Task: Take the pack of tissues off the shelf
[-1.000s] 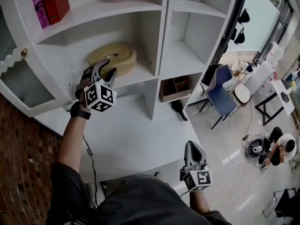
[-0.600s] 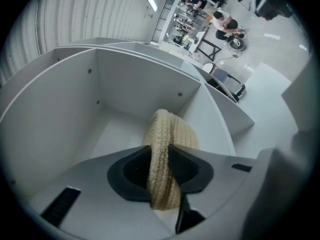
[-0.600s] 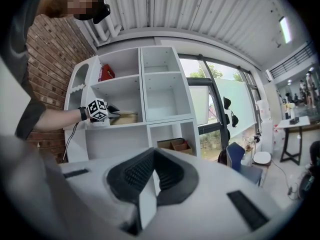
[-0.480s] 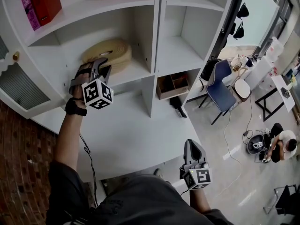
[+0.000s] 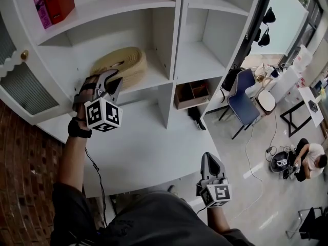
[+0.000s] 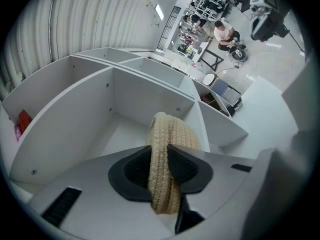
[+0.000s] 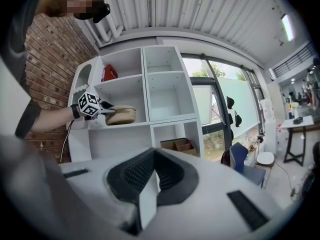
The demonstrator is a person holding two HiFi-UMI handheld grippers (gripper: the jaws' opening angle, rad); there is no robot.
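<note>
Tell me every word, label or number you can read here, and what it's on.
No text here can be read.
Magenta book: print on its spine, too small to read.
Left tongs and right tongs: their cubes show black-and-white square markers, no letters or numbers.

Nothing readable here tbh. The left cube (image 5: 102,115) and right cube (image 5: 218,195) only carry black-and-white square markers, no letters or numbers. The red box (image 5: 59,1) and pink box (image 5: 38,4) up top show no print I can make out.
</note>
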